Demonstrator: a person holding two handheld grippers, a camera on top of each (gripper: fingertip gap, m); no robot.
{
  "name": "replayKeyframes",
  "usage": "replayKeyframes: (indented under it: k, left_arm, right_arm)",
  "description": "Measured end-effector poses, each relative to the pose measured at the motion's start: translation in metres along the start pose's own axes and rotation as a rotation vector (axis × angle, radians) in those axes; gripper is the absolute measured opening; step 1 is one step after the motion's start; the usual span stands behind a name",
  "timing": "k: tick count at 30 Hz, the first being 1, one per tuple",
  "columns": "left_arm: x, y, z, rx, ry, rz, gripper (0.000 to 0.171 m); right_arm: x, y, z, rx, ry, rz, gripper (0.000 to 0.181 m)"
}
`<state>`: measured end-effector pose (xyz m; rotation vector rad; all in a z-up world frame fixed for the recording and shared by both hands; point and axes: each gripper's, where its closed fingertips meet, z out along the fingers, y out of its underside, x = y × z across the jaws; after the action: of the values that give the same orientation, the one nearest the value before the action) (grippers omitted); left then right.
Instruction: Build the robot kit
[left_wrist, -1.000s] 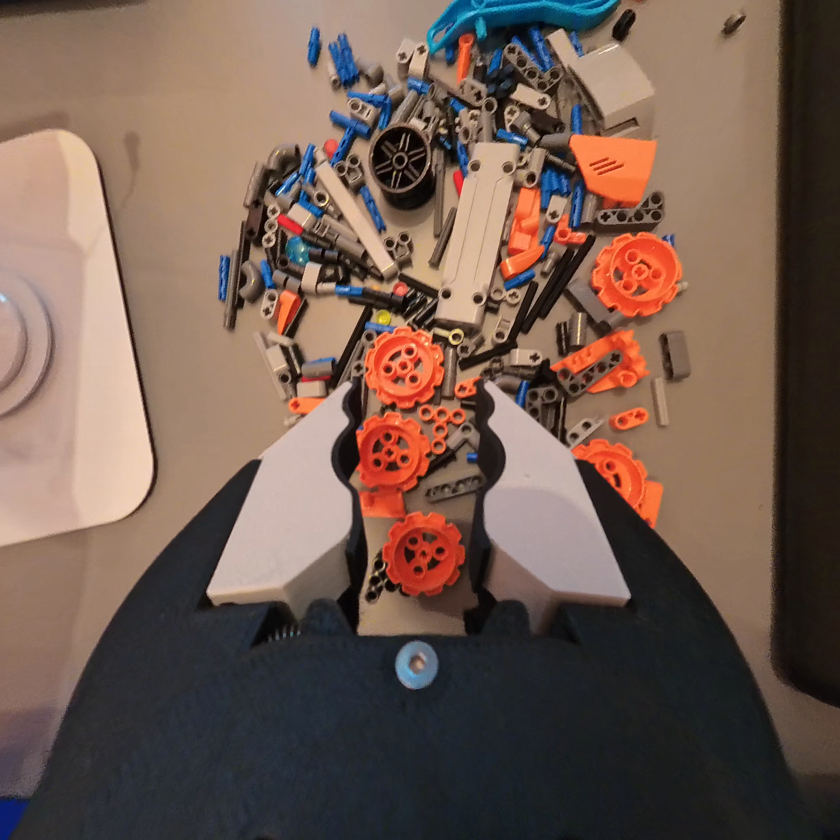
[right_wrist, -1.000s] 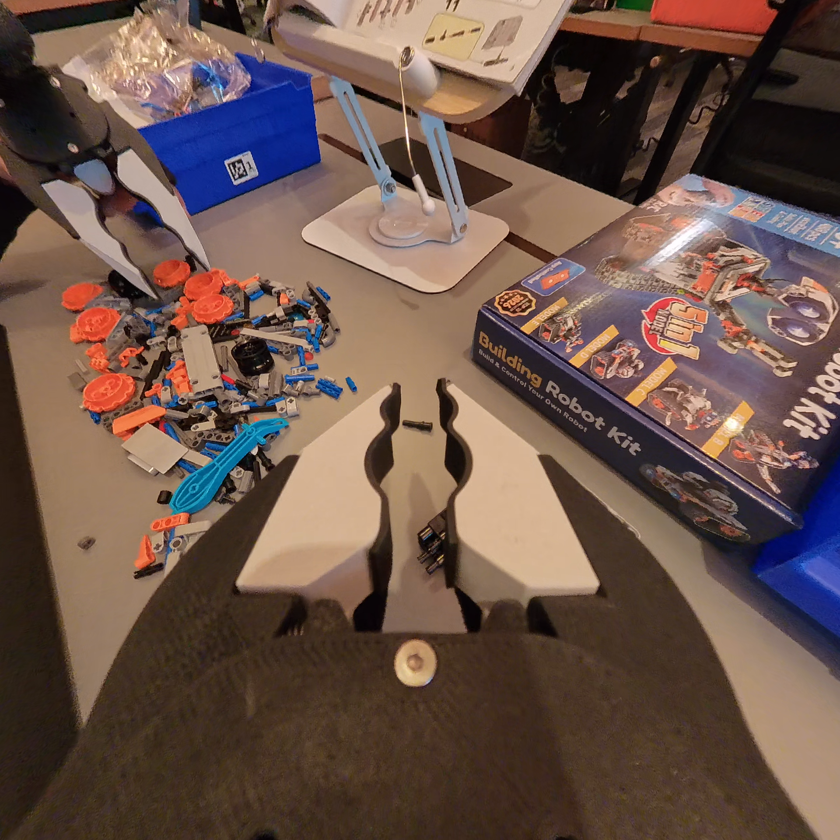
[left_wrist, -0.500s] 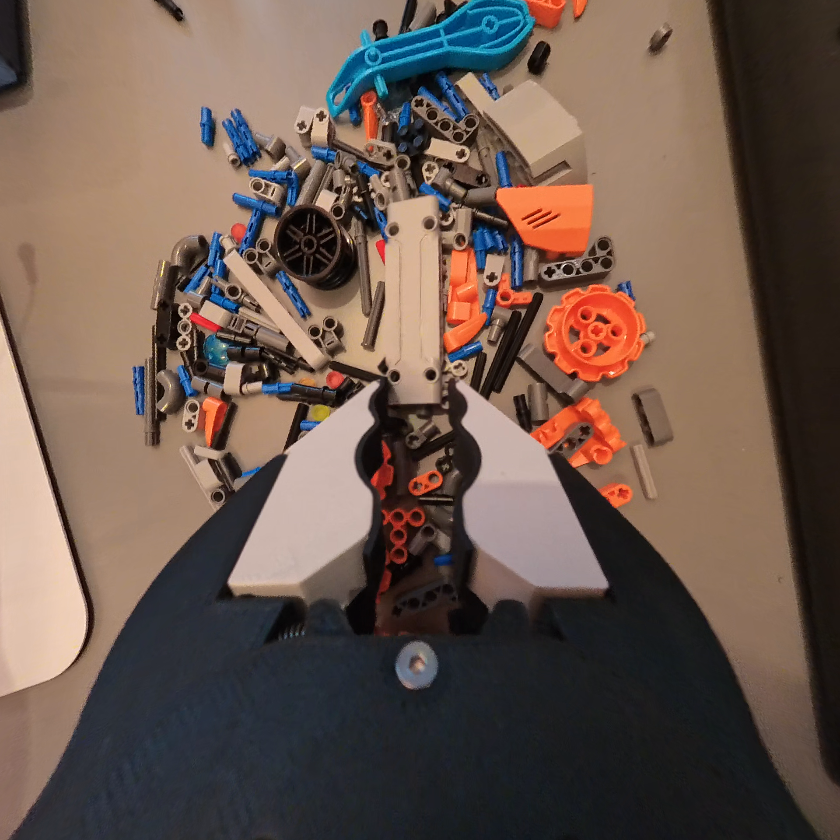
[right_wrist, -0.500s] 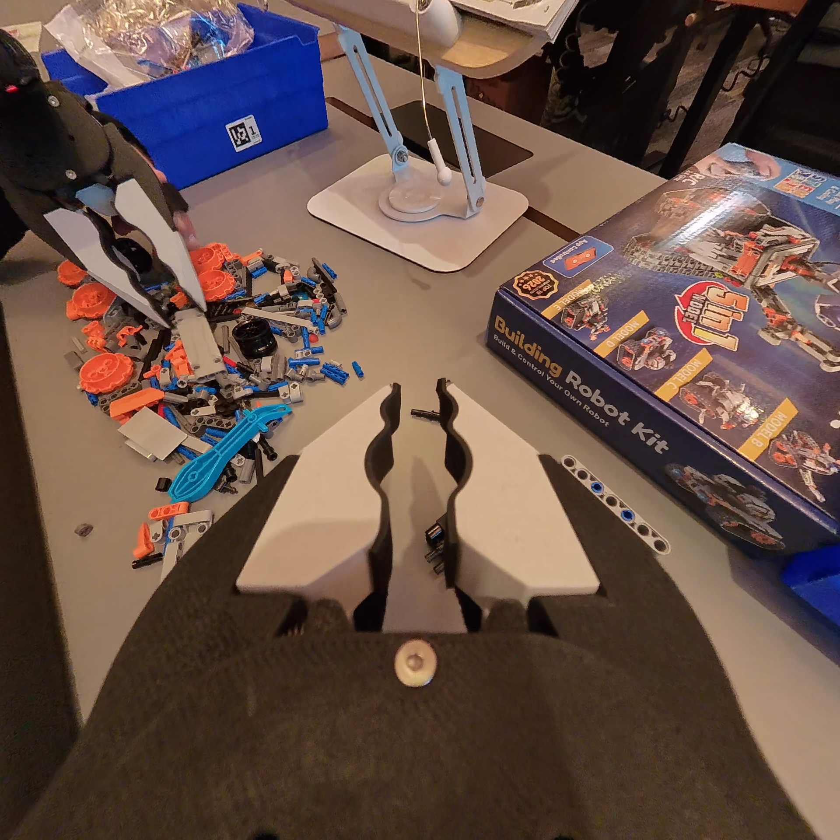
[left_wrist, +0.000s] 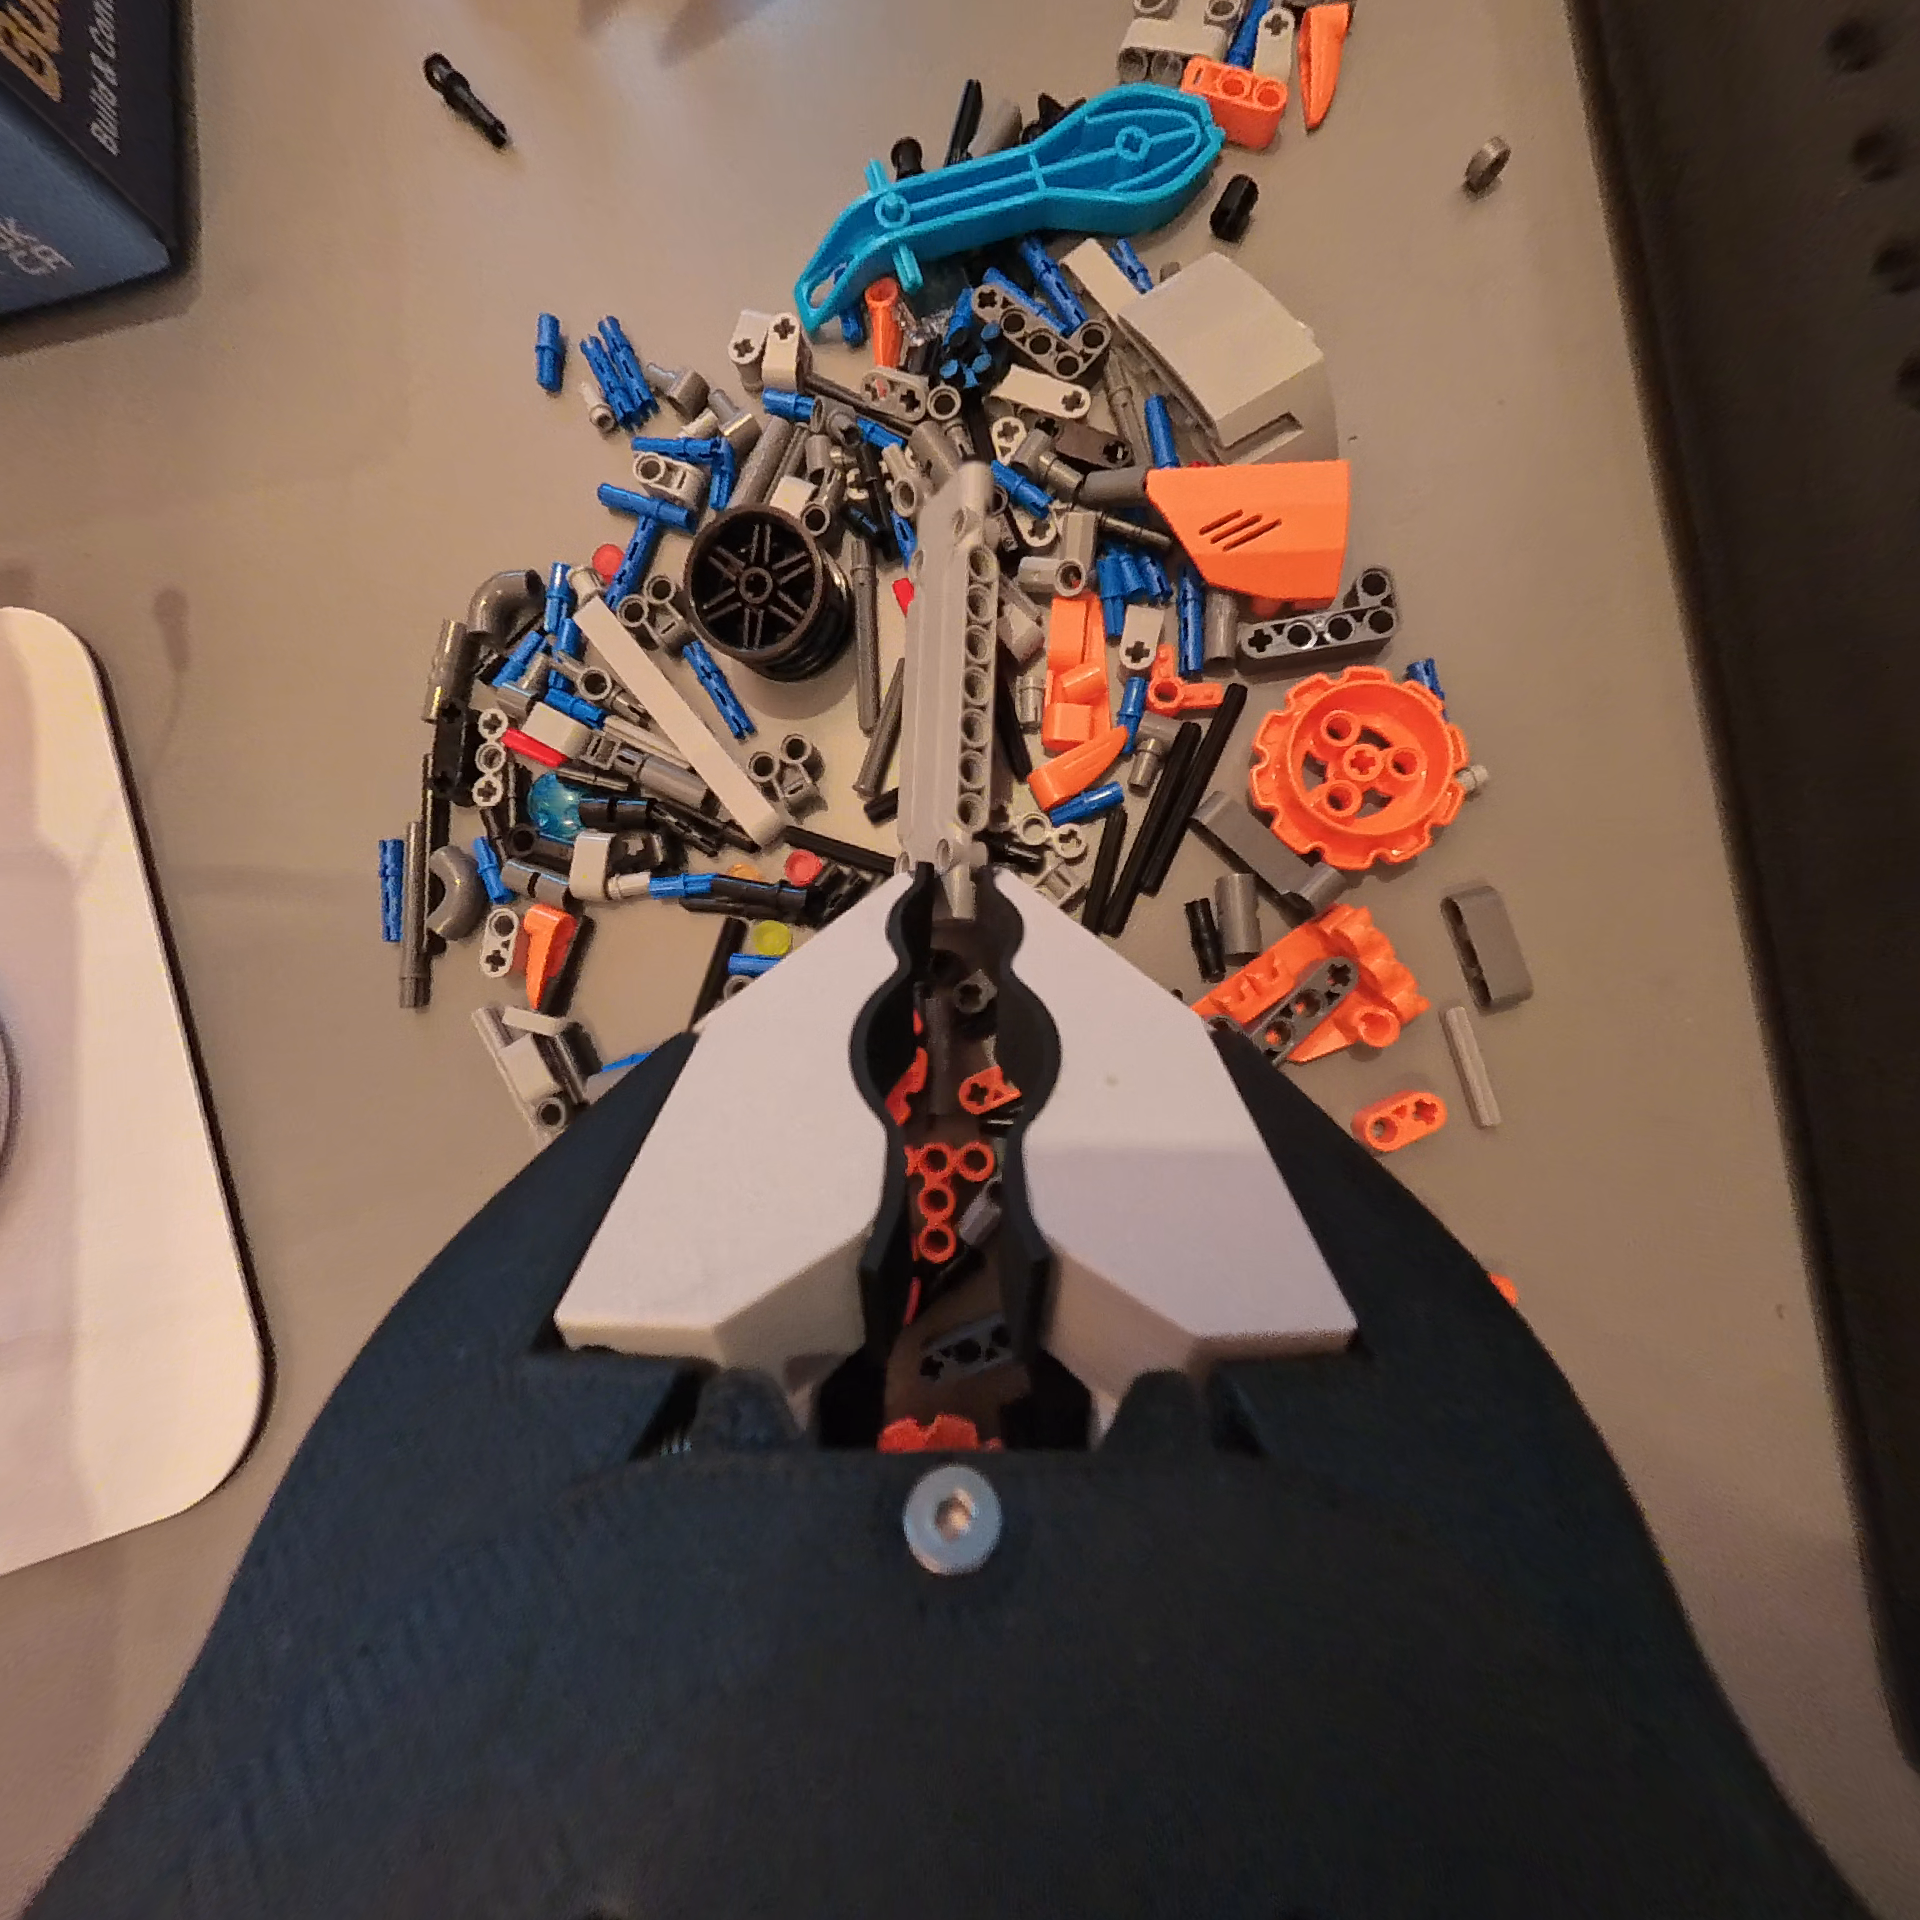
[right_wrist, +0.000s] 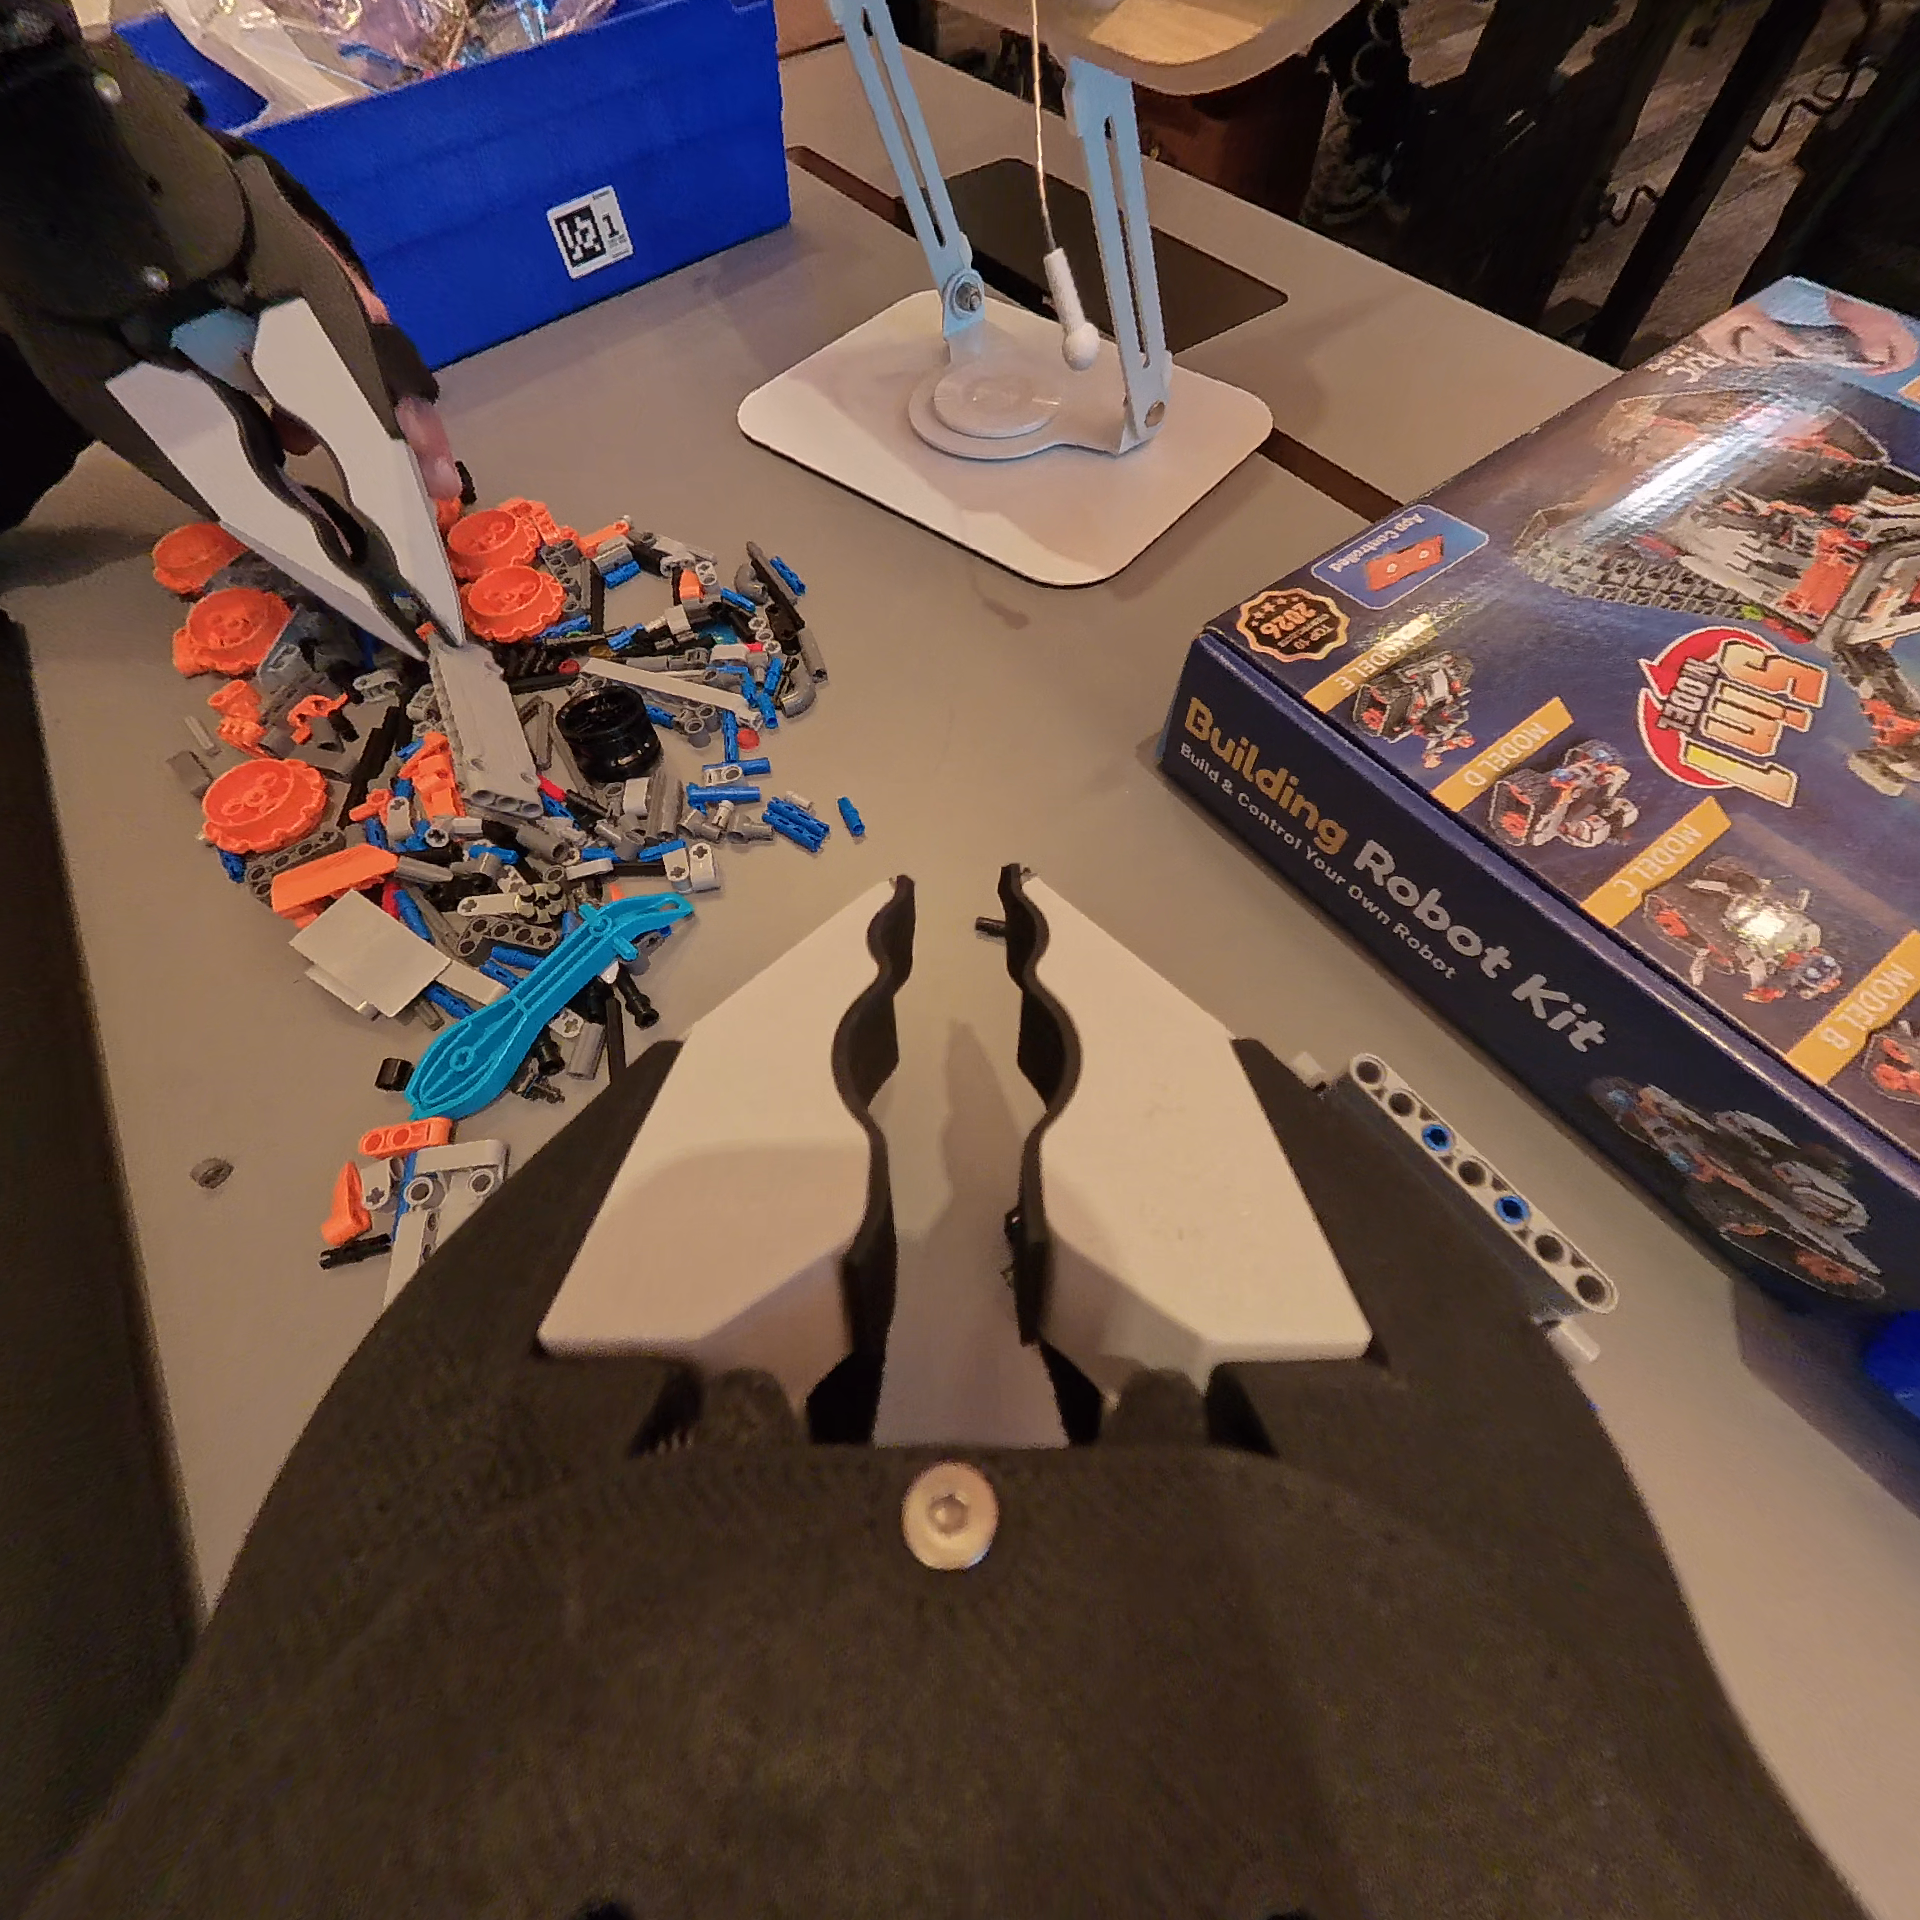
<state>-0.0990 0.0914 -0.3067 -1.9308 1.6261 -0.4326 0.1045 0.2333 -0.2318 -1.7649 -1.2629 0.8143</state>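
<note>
A heap of small building pieces (left_wrist: 935, 644) in orange, blue, grey and black lies on the grey table (left_wrist: 260, 416). My left gripper (left_wrist: 948, 883) is shut on the near end of a long grey panel piece (left_wrist: 954, 665), turned on its edge above the heap. The right wrist view shows that gripper (right_wrist: 442, 644) and the panel (right_wrist: 483, 738) at the far left. My right gripper (right_wrist: 956, 894) is open and empty, just above the bare table, with a small black pin (right_wrist: 989, 923) by its right fingertip. A grey holed beam (right_wrist: 1475, 1174) lies to its right.
A dark blue kit box (right_wrist: 1558, 790) lies at the right. A white stand base (right_wrist: 997, 457) stands at the back, and a blue bin (right_wrist: 540, 177) behind the heap. A turquoise tool piece (right_wrist: 540, 1008), a black wheel (left_wrist: 761, 592) and orange gears (left_wrist: 1359, 767) lie in the heap. The grippers' ends are close to 25 centimetres from one another. The black wheel (left_wrist: 761, 592) sits 7 centimetres or so from the ends of my left fingers.
My left gripper moved forward over the heap, closed on the grey panel's near end and tipped it from flat onto its edge. My right gripper drew back and rose a little, still open.
</note>
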Motion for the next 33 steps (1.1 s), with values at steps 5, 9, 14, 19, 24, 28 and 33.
replayKeyframes:
  k: [5, 9, 14, 19, 24, 28, 33]
  left_arm:
    - [-0.008, -0.001, -0.009, 0.025, -0.027, -0.033, 0.004]
    - [-0.025, 0.001, -0.027, 0.056, -0.081, -0.117, 0.004]
    - [-0.045, 0.002, -0.060, 0.126, -0.165, -0.176, 0.004]
    - [-0.066, 0.012, -0.074, 0.116, -0.279, -0.237, 0.004]
    - [-0.075, 0.036, -0.067, -0.022, -0.345, -0.236, 0.004]
    - [-0.070, 0.045, -0.058, -0.076, -0.320, -0.218, 0.004]
    - [-0.065, 0.047, -0.055, -0.082, -0.284, -0.217, 0.005]
  right_arm:
    - [-0.002, 0.002, 0.003, -0.010, -0.009, -0.003, 0.015]
    - [-0.004, 0.002, 0.004, -0.013, -0.014, -0.004, 0.015]
    - [-0.005, 0.003, 0.004, -0.016, -0.022, -0.005, 0.015]
    - [-0.009, 0.005, 0.009, -0.035, -0.034, -0.013, 0.015]
    - [-0.012, 0.009, 0.013, -0.050, -0.046, -0.013, 0.016]
    - [-0.013, 0.013, 0.017, -0.067, -0.054, -0.011, 0.016]
    - [-0.013, 0.017, 0.020, -0.084, -0.062, -0.007, 0.016]
